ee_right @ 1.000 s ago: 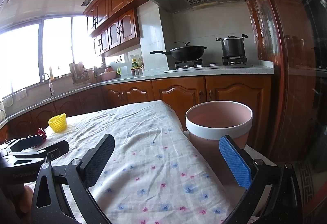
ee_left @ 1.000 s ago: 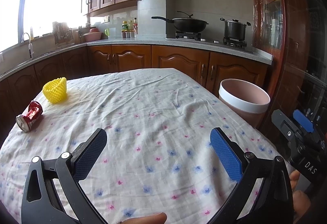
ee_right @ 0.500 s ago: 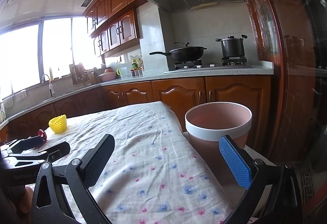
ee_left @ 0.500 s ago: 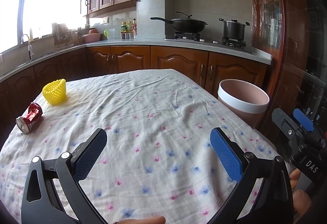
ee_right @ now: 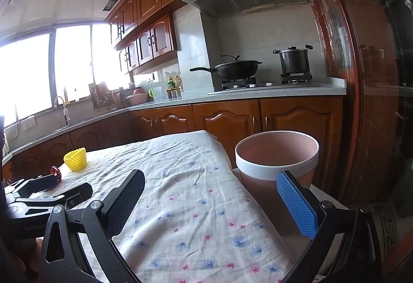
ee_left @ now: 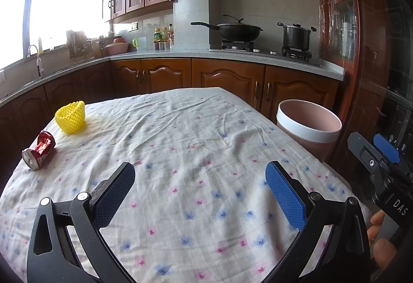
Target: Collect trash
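Observation:
A crushed red can (ee_left: 39,150) lies at the table's far left edge, and a yellow foam fruit net (ee_left: 70,116) stands just behind it. Both also show in the right wrist view, the net (ee_right: 75,159) whole and the can (ee_right: 55,171) partly hidden behind the left gripper (ee_right: 49,188). A pink bin with a white rim (ee_left: 309,125) stands past the table's right edge, close in front of my right gripper (ee_right: 210,194). My left gripper (ee_left: 200,181) is open and empty above the near middle of the cloth. My right gripper is open and empty too.
The table carries a white floral cloth (ee_left: 180,154). Behind it run wooden kitchen cabinets (ee_left: 227,79) with a wok (ee_left: 237,30) and a pot (ee_left: 296,36) on the stove. A dark wood and glass partition (ee_left: 374,56) stands at the right.
Both grippers stay open and empty. The left wrist view has shifted slightly, with the table and bin sliding a little lower in frame. The can and net have not moved.

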